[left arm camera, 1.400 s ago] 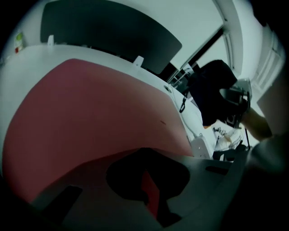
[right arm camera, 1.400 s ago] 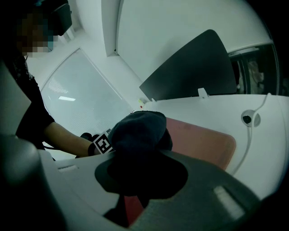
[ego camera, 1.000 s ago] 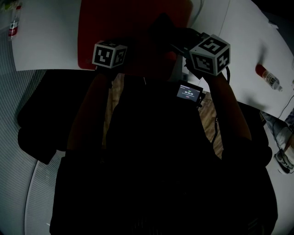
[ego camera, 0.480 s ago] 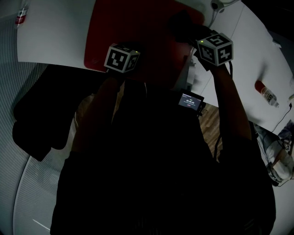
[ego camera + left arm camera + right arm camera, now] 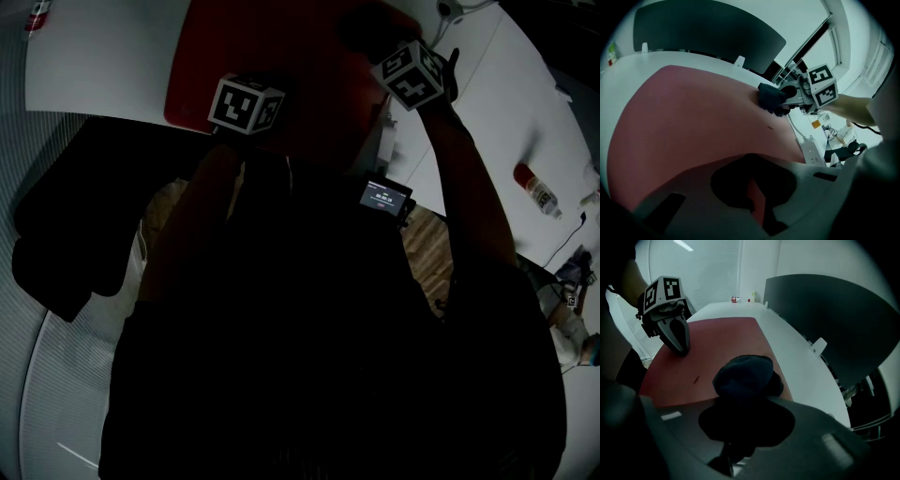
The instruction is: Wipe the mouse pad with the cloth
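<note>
Mouse pad point(image 5: 723, 341): red, lying flat on the white tabletop point(image 5: 790, 350). Cloth point(image 5: 746, 372): dark, bunched, resting on the mouse pad near its far-right corner. Right claw point(image 5: 783, 97): clamped on the cloth, holding it against the mouse pad surface. Left claw point(image 5: 682, 348): jaws together, nothing gripped, tip touching the mouse pad near its front edge, well apart from the cloth. Power strip point(image 5: 810, 152): white, on the tabletop just beside the mouse pad's right edge. Dark panel point(image 5: 834, 319): upright, beyond the mouse pad's far edge.
</note>
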The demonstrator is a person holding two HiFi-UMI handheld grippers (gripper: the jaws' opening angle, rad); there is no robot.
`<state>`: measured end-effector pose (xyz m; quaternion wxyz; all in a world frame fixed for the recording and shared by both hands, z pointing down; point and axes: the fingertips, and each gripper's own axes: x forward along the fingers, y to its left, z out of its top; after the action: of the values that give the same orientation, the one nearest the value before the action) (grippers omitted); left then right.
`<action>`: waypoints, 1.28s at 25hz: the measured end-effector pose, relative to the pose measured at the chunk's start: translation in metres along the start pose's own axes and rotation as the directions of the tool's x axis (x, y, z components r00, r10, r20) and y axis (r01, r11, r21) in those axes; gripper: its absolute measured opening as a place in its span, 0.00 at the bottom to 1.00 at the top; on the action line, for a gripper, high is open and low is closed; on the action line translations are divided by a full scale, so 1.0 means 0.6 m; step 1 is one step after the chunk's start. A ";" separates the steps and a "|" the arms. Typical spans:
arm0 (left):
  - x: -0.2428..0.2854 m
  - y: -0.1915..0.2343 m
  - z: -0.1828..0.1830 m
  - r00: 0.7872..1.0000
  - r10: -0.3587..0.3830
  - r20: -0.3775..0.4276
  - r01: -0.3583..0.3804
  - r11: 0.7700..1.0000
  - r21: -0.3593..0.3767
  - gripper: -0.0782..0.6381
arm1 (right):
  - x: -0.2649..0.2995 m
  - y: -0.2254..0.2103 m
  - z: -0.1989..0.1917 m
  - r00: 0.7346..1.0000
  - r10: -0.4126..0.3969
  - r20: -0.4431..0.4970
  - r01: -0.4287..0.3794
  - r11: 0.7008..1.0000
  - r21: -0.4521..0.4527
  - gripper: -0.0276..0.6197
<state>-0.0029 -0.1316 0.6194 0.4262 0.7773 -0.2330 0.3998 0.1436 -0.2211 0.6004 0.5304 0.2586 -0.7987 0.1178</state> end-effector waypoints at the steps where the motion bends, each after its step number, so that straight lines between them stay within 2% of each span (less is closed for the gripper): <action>1: 0.000 -0.001 -0.001 1.000 -0.005 0.000 0.005 1.000 -0.007 0.12 | 0.002 0.004 -0.001 1.000 0.001 -0.001 -0.001 1.000 -0.013 0.15; 4: 0.000 0.000 -0.001 1.000 -0.015 -0.003 0.015 1.000 -0.014 0.12 | 0.003 0.005 -0.001 1.000 0.021 -0.002 -0.021 0.999 -0.032 0.15; 8: 0.002 -0.002 -0.003 1.000 -0.010 -0.024 0.010 1.000 0.017 0.12 | 0.002 0.006 0.000 1.000 0.024 -0.016 -0.025 0.999 -0.021 0.14; 12: 0.002 -0.001 -0.002 0.999 0.012 -0.033 -0.011 0.999 0.049 0.12 | 0.002 0.037 0.003 0.998 0.048 -0.049 -0.052 0.996 -0.074 0.15; 15: 0.003 -0.001 -0.002 0.999 0.009 -0.037 -0.007 0.999 0.051 0.12 | 0.003 0.093 0.018 0.996 0.083 -0.038 -0.086 0.992 -0.094 0.14; 18: 0.003 -0.005 -0.001 0.999 -0.003 -0.043 0.005 0.998 0.062 0.12 | 0.001 0.192 0.036 0.990 0.138 0.025 -0.134 0.984 -0.116 0.15; 20: -0.001 -0.004 -0.002 0.998 0.001 -0.058 0.004 0.997 0.077 0.12 | 0.001 0.246 0.041 0.984 0.170 0.058 -0.158 0.974 -0.162 0.15; 22: -0.003 -0.002 0.000 0.998 -0.003 -0.057 0.008 0.997 0.078 0.12 | 0.002 0.264 0.042 0.979 0.185 0.082 -0.165 0.965 -0.205 0.15; 24: -0.003 -0.004 0.002 0.999 -0.011 -0.042 0.014 0.998 0.064 0.12 | 0.001 0.262 0.041 0.971 0.214 0.105 -0.189 0.959 -0.212 0.15; 26: -0.003 -0.003 0.000 1.000 -0.007 -0.026 0.008 0.999 0.040 0.12 | 0.000 0.243 0.037 0.963 0.235 0.134 -0.213 0.964 -0.160 0.15; 27: -0.003 -0.002 -0.001 1.000 -0.004 -0.016 0.004 1.000 0.027 0.12 | -0.001 0.220 0.031 0.965 0.216 0.146 -0.200 0.973 -0.117 0.15; 29: -0.003 -0.003 0.002 1.000 0.007 0.002 -0.007 1.000 0.025 0.12 | -0.004 0.145 0.010 0.980 0.130 0.149 -0.127 0.992 -0.030 0.15; 32: 0.001 -0.001 -0.002 1.000 0.021 -0.004 -0.020 0.999 0.046 0.12 | -0.015 0.029 -0.028 0.994 0.040 0.105 -0.052 0.993 0.107 0.15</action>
<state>-0.0025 -0.1303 0.6196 0.4047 0.7835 -0.2307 0.4112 0.1502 -0.1961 0.6007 0.4709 0.2744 -0.8230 0.1600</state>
